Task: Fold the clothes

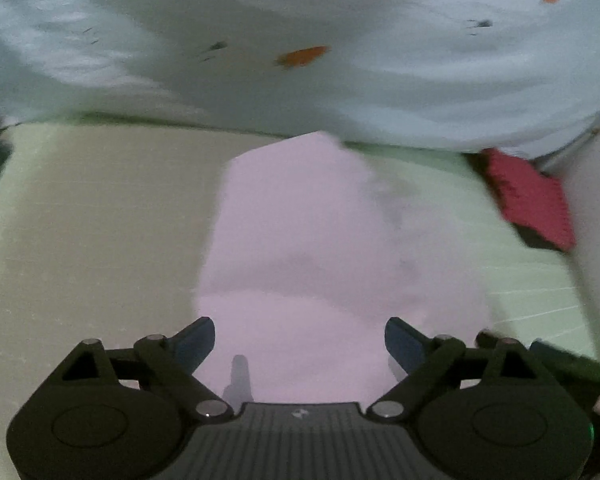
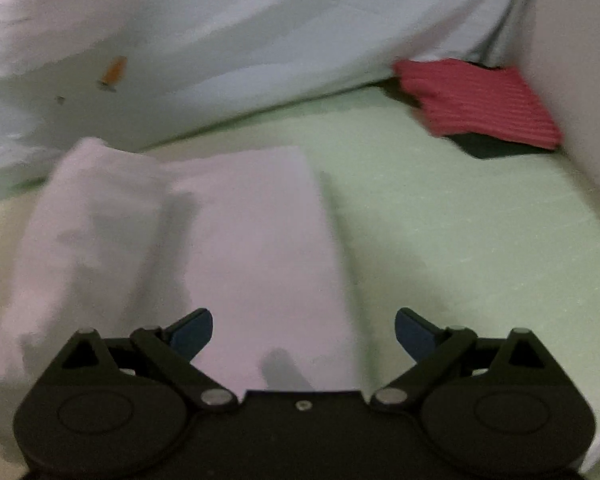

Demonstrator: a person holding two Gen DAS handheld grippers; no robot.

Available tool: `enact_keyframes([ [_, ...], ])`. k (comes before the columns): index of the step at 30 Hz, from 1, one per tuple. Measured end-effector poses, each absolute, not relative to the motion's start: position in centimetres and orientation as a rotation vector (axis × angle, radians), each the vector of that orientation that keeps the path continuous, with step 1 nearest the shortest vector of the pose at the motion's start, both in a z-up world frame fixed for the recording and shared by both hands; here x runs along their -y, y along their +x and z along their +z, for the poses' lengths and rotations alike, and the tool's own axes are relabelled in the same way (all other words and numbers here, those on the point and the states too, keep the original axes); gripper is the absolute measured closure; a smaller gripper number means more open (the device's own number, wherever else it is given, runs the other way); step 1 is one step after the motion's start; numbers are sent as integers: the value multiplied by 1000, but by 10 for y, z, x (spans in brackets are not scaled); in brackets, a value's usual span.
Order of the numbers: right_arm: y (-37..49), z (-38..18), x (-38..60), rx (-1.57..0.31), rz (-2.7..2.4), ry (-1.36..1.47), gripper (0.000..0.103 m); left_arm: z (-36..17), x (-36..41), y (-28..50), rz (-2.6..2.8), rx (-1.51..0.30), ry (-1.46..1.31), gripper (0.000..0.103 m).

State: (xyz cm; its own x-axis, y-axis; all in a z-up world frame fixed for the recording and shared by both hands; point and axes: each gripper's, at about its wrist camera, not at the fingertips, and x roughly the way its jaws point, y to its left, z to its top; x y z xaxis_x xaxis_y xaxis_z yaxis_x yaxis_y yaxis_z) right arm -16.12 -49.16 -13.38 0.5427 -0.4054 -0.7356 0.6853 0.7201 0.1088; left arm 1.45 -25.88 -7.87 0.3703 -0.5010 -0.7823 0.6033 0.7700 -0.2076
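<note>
Garment (image 1: 300,248): pale pink, lying on the green bed (image 1: 100,220); flat on its right side, bunched on its left (image 2: 88,216)
Left gripper (image 1: 299,338): jaws wide, holding nothing, over the near end
Right gripper (image 2: 303,330): jaws wide, holding nothing
Far: white sheet (image 1: 340,20); red cloth (image 2: 484,100) far right
</note>
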Motion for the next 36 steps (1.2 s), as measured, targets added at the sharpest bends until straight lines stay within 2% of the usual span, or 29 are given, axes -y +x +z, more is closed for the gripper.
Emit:
enact_keyframes([
  [13, -92, -132, 427, -600, -469, 707, 4, -90, 174, 55, -672, -986, 205, 11],
  [17, -64, -141, 404, -690, -450, 633, 4, -92, 161, 66, -642, -1004, 185, 11],
  [18, -60, -143, 400, -707, -458, 595, 9, -92, 159, 68, -636, -1009, 179, 11],
  [19, -58, -144, 398, -714, -461, 568, 39, -92, 158, 69, -633, -1012, 174, 11],
  [21, -68, -140, 402, -651, -426, 589, 76, -92, 159, 67, -636, -1017, 159, 11],
  [22, -73, -136, 406, -619, -386, 622, 82, -93, 163, 66, -639, -1022, 146, 11],
  [26, -88, -110, 415, -535, -301, 580, 84, -90, 181, 59, -668, -1012, 112, 11],
  [33, -157, -82, 475, -352, -334, 694, 85, -87, 231, 30, -749, -981, 112, 11],
  [35, -177, -98, 499, -379, -409, 725, 84, -91, 244, 22, -760, -994, 123, 11],
  [36, -185, -112, 510, -426, -450, 738, 77, -93, 250, 18, -765, -1003, 130, 11],
])
